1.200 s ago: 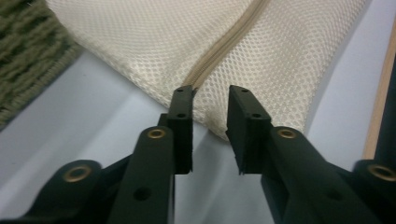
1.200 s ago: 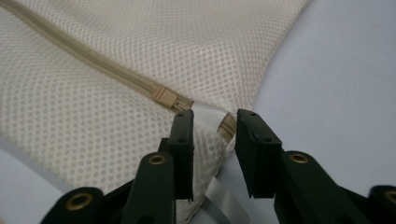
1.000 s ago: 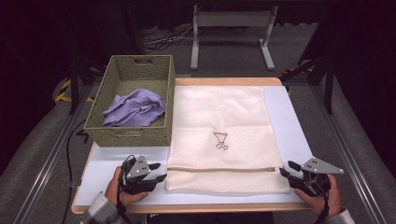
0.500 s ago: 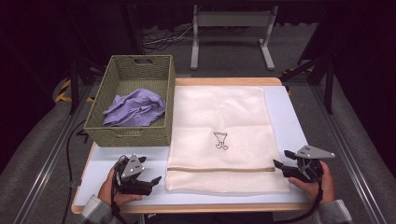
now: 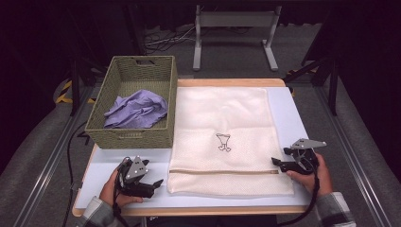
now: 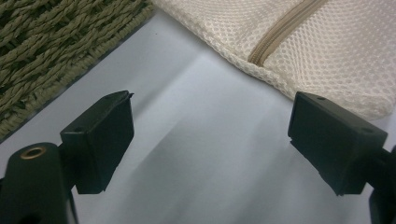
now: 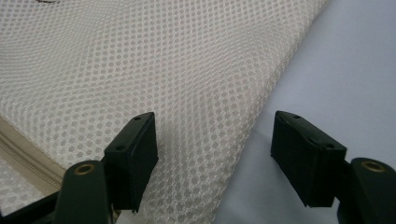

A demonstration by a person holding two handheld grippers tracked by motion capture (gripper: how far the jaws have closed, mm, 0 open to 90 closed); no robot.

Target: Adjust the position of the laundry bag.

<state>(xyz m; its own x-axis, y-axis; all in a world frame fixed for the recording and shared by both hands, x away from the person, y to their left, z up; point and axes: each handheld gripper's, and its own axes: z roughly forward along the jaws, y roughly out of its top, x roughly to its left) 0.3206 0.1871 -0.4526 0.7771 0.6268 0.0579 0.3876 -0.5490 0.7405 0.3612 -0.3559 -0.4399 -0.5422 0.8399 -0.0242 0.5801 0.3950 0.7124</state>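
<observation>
The right gripper [image 5: 276,162] is closing in from the lower right onto the mesh bag [image 5: 222,132] at the zipper's [image 5: 222,171] end, fingers wide and straddling its edge. The left gripper [image 5: 156,183], fingers wide, is edging toward the bag's lower-left corner on the desk [image 5: 99,170], so a two-handed hold on the zipper looks near.

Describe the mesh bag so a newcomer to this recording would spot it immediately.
On the white table, right of the woven basket, lies the mesh bag, flat between both grippers. It is cream netting with a tan zipper near its front edge and a small dark emblem mid-panel.
</observation>
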